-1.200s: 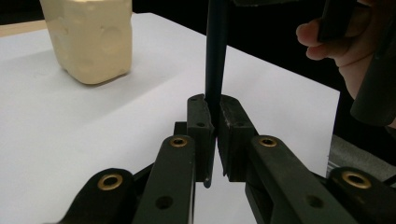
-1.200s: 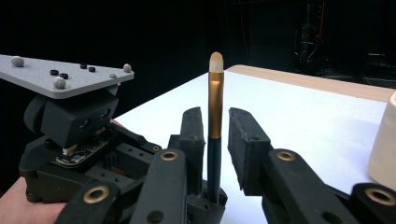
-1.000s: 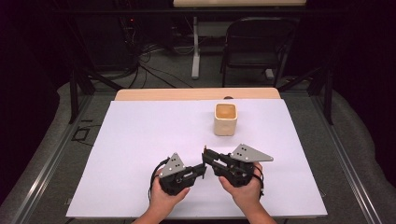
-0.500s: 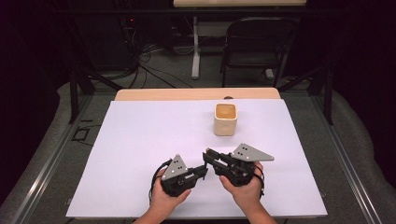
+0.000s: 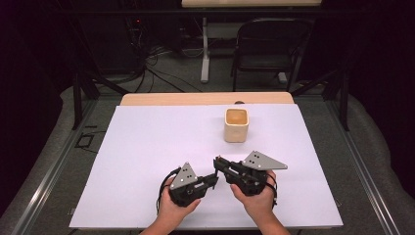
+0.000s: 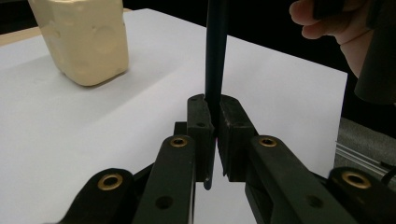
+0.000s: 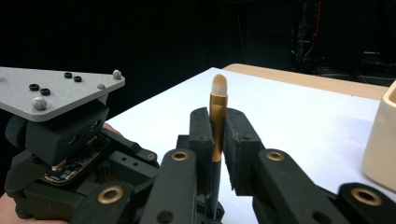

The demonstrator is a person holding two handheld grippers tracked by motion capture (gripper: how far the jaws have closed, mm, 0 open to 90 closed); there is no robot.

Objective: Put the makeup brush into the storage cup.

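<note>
A slim brush with a dark handle [image 6: 215, 56], a gold ferrule and a pale tip [image 7: 218, 107] is held between both grippers near the table's front edge. My left gripper [image 6: 215, 105] is shut on the dark handle, which rises upright from its jaws. My right gripper [image 7: 218, 116] has just been closing and now clamps the brush at the gold ferrule, the pale tip poking above its jaws. In the high view the left gripper [image 5: 214, 178] and right gripper [image 5: 218, 162] point at each other, tips almost meeting. A cream square cup [image 5: 236, 125] stands farther back.
A white sheet [image 5: 147, 147] covers the table, with a wooden strip [image 5: 205, 99] along its far edge. A folding chair [image 5: 271, 44] and cables stand on the floor beyond. The cup [image 6: 86, 39] is close ahead of the left gripper.
Both hands stay in place at the front of the table. The right gripper's jaws look slightly tighter on the brush than a second ago.
</note>
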